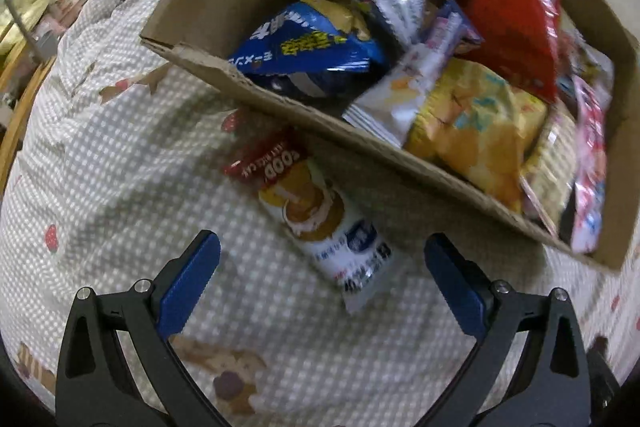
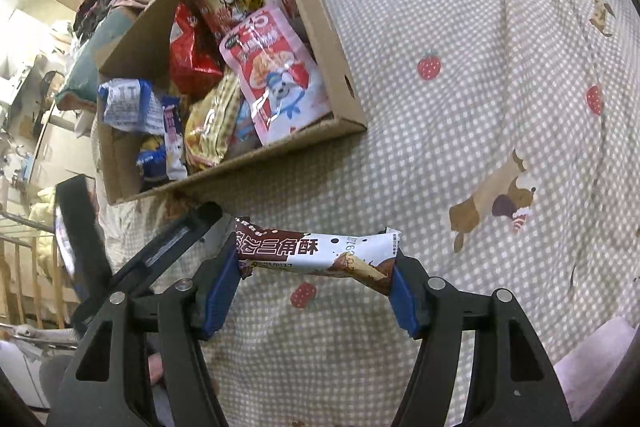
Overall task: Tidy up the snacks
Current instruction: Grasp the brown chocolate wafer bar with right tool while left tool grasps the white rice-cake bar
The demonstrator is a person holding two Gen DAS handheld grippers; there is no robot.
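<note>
Right now our right gripper (image 2: 316, 291) has its fingers closed about halfway on a brown-and-white snack bar (image 2: 316, 253), pinched end to end. The wrapper bows between the blue pads (image 2: 218, 297) and hangs clear of the bedspread (image 2: 480, 99).

Our left gripper (image 1: 322, 291) has its fingers spread wide and holds nothing. It hovers over a rice-cake packet (image 1: 316, 215) that lies flat on the bedspread, just beside the near wall of the cardboard box (image 1: 404, 167). The packet sits between the fingers but neither pad touches it.

Further out, the box is already crowded: blue bag (image 1: 308, 47), yellow chip bag (image 1: 476, 123), red bag (image 1: 508, 27), pink pouch (image 2: 276, 67) leaning on the far side. Some bags poke above the rim.

Risks as we see them:
- The end-to-end pinch on the bar is weak. The film can buckle more and slide out on the way to the box.
- Squeezing harder likely crushes what's inside.
- The rice-cake packet is thin and flat on soft fabric. Fingers may grab bedspread with it, or skate over the top.
- It lies close to the box wall, so the far finger could bump the cardboard and shove the box.
- Little free room in the box. A drop on top could slide back out over the low near wall.
</note>
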